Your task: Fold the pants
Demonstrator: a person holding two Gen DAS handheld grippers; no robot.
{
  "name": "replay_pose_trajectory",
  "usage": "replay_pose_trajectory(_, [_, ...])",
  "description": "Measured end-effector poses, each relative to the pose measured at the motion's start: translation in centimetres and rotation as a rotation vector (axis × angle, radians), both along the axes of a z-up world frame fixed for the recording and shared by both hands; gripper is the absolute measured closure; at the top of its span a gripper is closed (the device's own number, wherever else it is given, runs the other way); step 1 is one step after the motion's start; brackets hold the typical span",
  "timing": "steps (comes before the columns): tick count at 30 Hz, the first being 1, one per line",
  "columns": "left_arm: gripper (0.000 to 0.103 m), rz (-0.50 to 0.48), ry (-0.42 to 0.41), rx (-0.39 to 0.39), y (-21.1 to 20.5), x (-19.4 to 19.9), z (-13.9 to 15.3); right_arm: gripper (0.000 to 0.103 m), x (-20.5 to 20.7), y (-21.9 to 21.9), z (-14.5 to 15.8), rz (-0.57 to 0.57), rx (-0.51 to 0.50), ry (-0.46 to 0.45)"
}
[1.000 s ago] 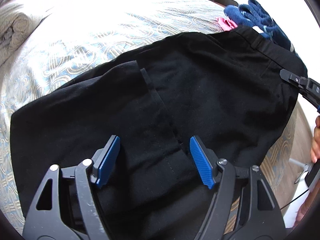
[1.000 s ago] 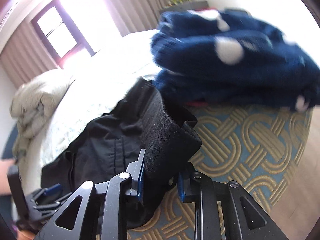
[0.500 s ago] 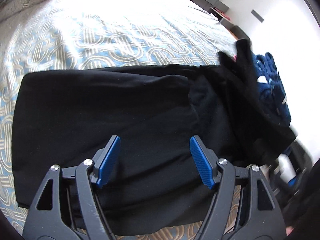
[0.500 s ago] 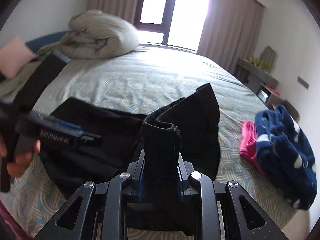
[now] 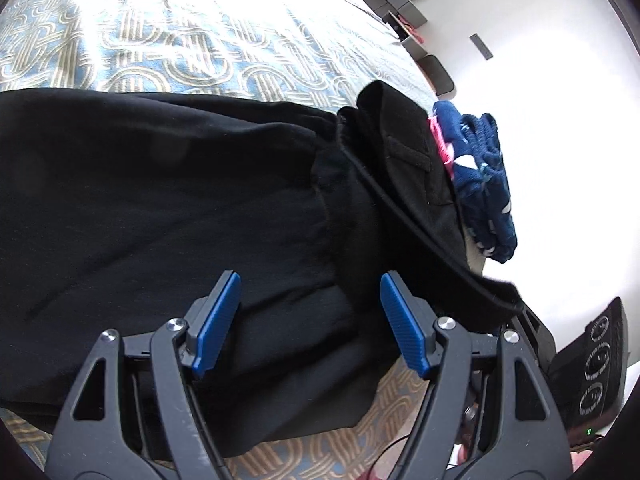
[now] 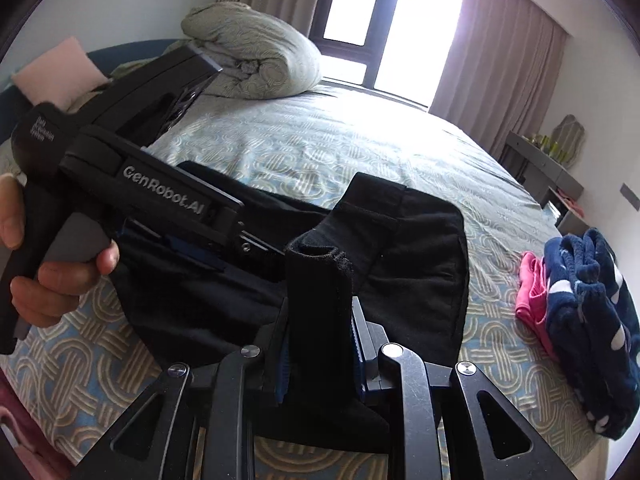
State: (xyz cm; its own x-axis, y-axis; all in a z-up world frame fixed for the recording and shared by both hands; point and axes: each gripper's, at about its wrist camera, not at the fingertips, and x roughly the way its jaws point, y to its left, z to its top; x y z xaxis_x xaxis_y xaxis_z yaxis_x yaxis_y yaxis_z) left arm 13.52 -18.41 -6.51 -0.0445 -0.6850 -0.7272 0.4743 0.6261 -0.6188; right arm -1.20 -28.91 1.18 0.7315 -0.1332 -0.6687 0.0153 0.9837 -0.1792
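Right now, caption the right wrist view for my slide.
Right gripper shut on the black pants' waistband, lifting it above the patterned bed.

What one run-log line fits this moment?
stage: folding | right gripper: shut on pants waistband, lifted | left gripper: open above pants | surface: bed

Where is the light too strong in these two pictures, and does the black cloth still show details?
Left wrist view: the bedspread top and the right side are blown out to white; the pants look nearly flat black. Right wrist view: the window glares, yet pants seams remain visible.
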Motion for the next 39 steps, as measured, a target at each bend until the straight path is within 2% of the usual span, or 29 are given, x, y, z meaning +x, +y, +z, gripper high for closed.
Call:
replay_pose_trajectory(3, [0.028, -0.011, -0.002, -0.027, -0.2, -0.2, 0.9, 0.079, -0.4, -1.8, 1.0, -0.049, 0.048, -0.037])
replay_pose_trajectory(5, [0.020, -0.036, 0.013, -0.057, -0.6, -0.3, 1.5, 0.079, -0.6, -3.0, 1.4, -0.070, 0.094, -0.048])
replay_pose_trajectory(8, [0.020, -0.053, 0.043, -0.083, -1.3, -0.1, 2.1, 0.079, -1.0, -3.8, 1.6, -0.078, 0.136, -0.059])
replay_pose_trajectory(14, [0.020, -0.058, 0.086, -0.094, -3.9, 0.4, 2.8, 0.079, -1.2, -2.8, 1.7, -0.068, 0.103, -0.057])
replay_pose_trajectory(17, [0.019, -0.050, 0.108, -0.093, -4.6, 1.0, 2.9, 0.079, -1.7, -1.5, 1.8, -0.072, 0.036, -0.063])
replay_pose_trajectory(20, [0.018, -0.040, 0.143, -0.117, -4.4, 1.4, 2.9, 0.079, -1.8, -1.6, 1.8, -0.067, 0.039, -0.062])
replay_pose_trajectory(23, [0.006, -0.024, 0.178, -0.129, -4.6, 1.7, 2.7, 0.079, -1.8, -1.7, 1.6, -0.050, 0.047, -0.061])
replay_pose_trajectory(25, [0.006, -0.022, 0.178, -0.114, -5.4, 1.7, 2.5, 0.079, -1.7, -1.2, 1.3, -0.026, 0.040, -0.057])
replay_pose_trajectory(28, [0.008, -0.025, 0.118, -0.086, -7.3, 1.2, 2.7, 0.079, -1.7, -0.3, 1.0, 0.001, 0.021, -0.055])
replay_pose_trajectory(29, [0.017, -0.032, 0.101, -0.078, -7.9, 1.0, 2.8, 0.079, -1.8, 0.1, 1.0, 0.010, 0.015, -0.055])
replay_pose_trajectory(30, [0.030, -0.039, 0.096, -0.065, -8.4, 0.9, 2.8, 0.079, -1.8, 0.3, 1.0, 0.018, 0.012, -0.056])
replay_pose_trajectory(31, [0.036, -0.048, 0.097, -0.045, -8.9, 0.8, 2.7, 0.079, -1.8, 0.6, 0.9, 0.028, 0.011, -0.056])
replay_pose_trajectory(33, [0.072, -0.057, 0.061, 0.015, -9.4, 0.5, 2.4, 0.079, -1.8, 1.0, 0.8, 0.038, -0.006, -0.055])
replay_pose_trajectory(35, [0.077, -0.062, 0.029, 0.021, -9.2, 0.3, 2.4, 0.079, -1.7, 1.1, 0.7, 0.032, -0.031, -0.049])
replay_pose_trajectory(37, [0.080, -0.052, 0.024, 0.008, -8.4, 0.5, 2.6, 0.076, -1.6, 0.9, 0.5, 0.056, -0.002, -0.019])
replay_pose_trajectory(39, [0.081, -0.051, -0.012, 0.018, -7.8, 0.5, 3.1, 0.065, -1.9, 0.5, 0.7, 0.081, 0.044, -0.010])
